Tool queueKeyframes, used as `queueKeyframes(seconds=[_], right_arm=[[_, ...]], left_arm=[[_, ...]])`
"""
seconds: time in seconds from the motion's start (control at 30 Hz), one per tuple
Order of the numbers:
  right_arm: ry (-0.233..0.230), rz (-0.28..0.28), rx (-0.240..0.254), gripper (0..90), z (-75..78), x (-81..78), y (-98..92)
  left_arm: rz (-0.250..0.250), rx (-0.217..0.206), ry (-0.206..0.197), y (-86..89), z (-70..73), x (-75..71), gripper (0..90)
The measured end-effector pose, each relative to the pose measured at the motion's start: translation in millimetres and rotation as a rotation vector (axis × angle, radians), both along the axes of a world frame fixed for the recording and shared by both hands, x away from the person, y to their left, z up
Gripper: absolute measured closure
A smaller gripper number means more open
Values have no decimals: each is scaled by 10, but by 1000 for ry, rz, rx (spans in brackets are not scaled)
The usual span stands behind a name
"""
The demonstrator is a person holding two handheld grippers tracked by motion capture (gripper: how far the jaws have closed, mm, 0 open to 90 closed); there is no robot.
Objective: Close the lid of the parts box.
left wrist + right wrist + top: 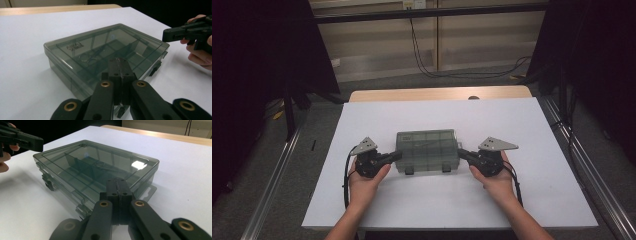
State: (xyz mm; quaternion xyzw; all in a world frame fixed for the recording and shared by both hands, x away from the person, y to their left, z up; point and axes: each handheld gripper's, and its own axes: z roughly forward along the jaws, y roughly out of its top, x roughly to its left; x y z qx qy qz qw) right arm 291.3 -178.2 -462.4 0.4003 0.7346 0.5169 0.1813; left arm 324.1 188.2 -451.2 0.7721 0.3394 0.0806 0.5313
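Note:
A smoky see-through compartment box [428, 150] lies lid-down shut in the middle of the white table top [437, 115], its two latches [409, 170] facing me. Inside, dividers and a small metal thing with two rings [86, 58] show through the lid. My left gripper [398, 155] is at the box's left end, jaws pressed together, tips over the box's edge [119, 62]. My right gripper [461, 153] mirrors it at the right end, jaws also together [117, 182]. Each gripper view shows the box [105, 50] [97, 167] just past the tips.
The white sheet reaches well beyond the box on all sides. A wooden table edge [437, 93] runs along the far side. Metal rails [277, 175] flank the table, and cables [432, 70] hang at the back wall.

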Motion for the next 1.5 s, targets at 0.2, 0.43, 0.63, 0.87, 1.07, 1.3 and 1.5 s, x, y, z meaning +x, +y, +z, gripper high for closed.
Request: queueKeyframes(seconds=[0.2,0.43,0.63,0.87,1.07,1.3,1.5], right_arm=[[6,3,-13,900,-62,-17,19],[9,-8,-21,900,-107,-28,41],[3,-11,-17,825,-89,-38,7],[-65,-85,-2,373,50,-129,-234],[-61,-155,-17,0,114,-212,-489],[-89,-193,-24,0,124,-310,-786],[-101,-240,-26,0,127,-388,-1028]], left_arm=[[27,31,14,-10,-100,-35,900],[47,56,0,-39,-131,-80,900],[41,55,-3,-49,-135,-74,900],[38,47,-1,-54,-142,-65,900],[41,50,-1,-63,-143,-56,900],[41,50,1,-64,-143,-55,900],[32,51,3,-58,-144,-49,900]])
